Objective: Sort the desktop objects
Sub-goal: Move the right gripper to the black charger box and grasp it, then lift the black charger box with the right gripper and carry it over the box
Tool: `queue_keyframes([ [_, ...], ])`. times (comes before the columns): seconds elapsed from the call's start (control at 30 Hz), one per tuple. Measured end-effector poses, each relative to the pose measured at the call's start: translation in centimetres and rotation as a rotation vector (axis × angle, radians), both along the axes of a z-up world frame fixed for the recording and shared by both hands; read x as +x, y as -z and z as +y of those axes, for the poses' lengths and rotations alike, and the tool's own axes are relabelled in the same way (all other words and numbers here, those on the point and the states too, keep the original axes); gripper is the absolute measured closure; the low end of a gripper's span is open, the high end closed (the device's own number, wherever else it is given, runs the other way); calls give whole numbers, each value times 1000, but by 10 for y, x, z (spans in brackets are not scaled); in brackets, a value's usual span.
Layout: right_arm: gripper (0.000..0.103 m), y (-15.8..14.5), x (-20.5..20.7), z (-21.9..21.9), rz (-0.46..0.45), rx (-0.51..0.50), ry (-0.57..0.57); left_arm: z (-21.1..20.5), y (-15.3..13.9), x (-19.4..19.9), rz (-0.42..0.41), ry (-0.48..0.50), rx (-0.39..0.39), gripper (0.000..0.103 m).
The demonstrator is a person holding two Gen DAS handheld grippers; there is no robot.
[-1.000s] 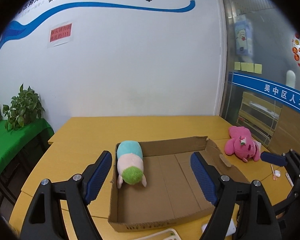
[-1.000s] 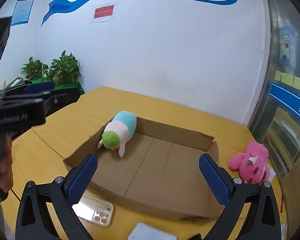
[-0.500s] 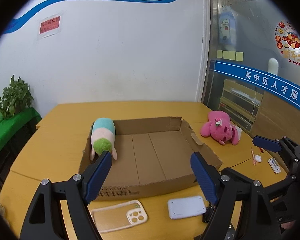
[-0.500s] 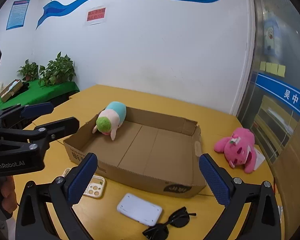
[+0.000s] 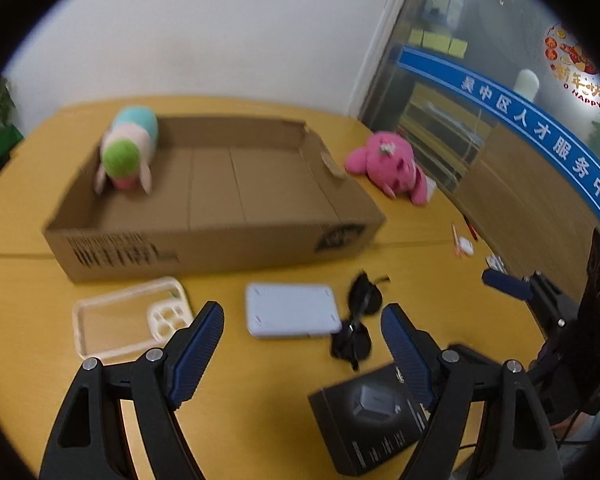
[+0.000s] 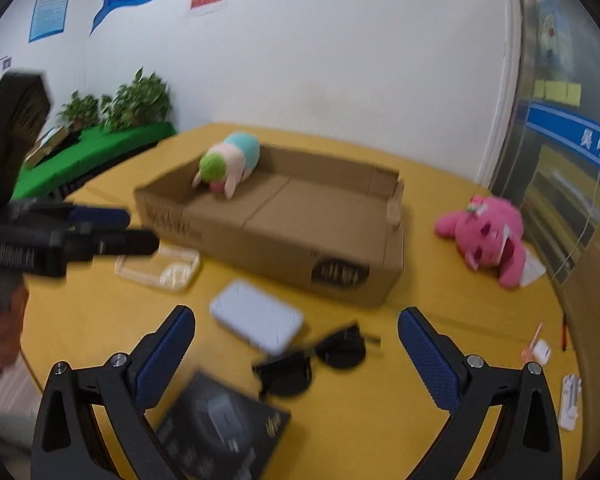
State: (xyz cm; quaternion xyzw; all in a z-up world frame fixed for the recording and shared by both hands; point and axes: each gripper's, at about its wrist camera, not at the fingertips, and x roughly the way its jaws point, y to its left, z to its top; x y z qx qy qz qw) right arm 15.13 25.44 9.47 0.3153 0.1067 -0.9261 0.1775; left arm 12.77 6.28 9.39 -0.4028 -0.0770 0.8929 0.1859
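**Desktop stock, nearest item first**

Nearest, we list our left tongs [image 5: 302, 328], spread with nothing between the pads, and our right tongs [image 6: 296, 336], likewise spread and empty. Between them on the yellow table [image 5: 28, 312]: a black box [image 5: 370, 412], then sunglasses [image 5: 358, 322], whose long axis runs away from us, directly ahead of the right tongs. A white pad [image 5: 290, 310] lies just left of the glasses, long axis crosswise, ahead of the left tongs; a clear phone case [image 5: 130, 320] lies further left. Beyond stands the cardboard box [image 5: 216, 240], holding a green-headed plush [image 5: 128, 152] in its far-left corner. A pink plush [image 5: 392, 164] lies outside, right. We judge glasses for the right hand, pad for the left.
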Motion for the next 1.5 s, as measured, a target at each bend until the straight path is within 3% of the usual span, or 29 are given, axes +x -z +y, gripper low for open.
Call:
queue_keyframes([
  [0.2,0,72,31,39,-239,-8,-11,21,56,-5,-215,83,24,22],
  [0.3,0,99,40,37,-349,-38,-45,26,80,-5,-306,117,54,22],
  [0.4,0,112,44,19,-388,-99,-95,30,97,-5,-366,140,52,22],
  [0.53,0,122,41,-21,-398,-73,-188,28,113,-1,-414,154,53,22],
  [0.63,1,112,46,-37,-347,-82,-261,18,118,0,-435,151,87,22],
  [0.73,0,106,44,-33,-317,-50,-253,11,121,1,-444,151,122,22],
  [0.87,0,118,42,-24,-377,18,-252,9,122,2,-441,160,152,22],
  [0.97,0,116,43,-38,-399,-3,-300,12,122,0,-447,188,178,23],
  [1.03,2,100,51,-49,-332,-19,-342,11,120,-1,-443,184,152,23],
  [1.1,2,94,54,-49,-280,3,-345,6,121,-1,-457,183,176,24],
  [1.2,1,111,48,-42,-351,53,-316,0,123,-1,-467,169,205,24],
  [1.3,4,130,50,-52,-383,167,-325,10,121,2,-454,193,159,26],
  [1.4,8,128,58,-68,-319,190,-335,8,120,3,-435,157,146,26],
  [1.5,16,128,61,-72,-311,173,-323,-3,117,1,-413,130,155,32],
])
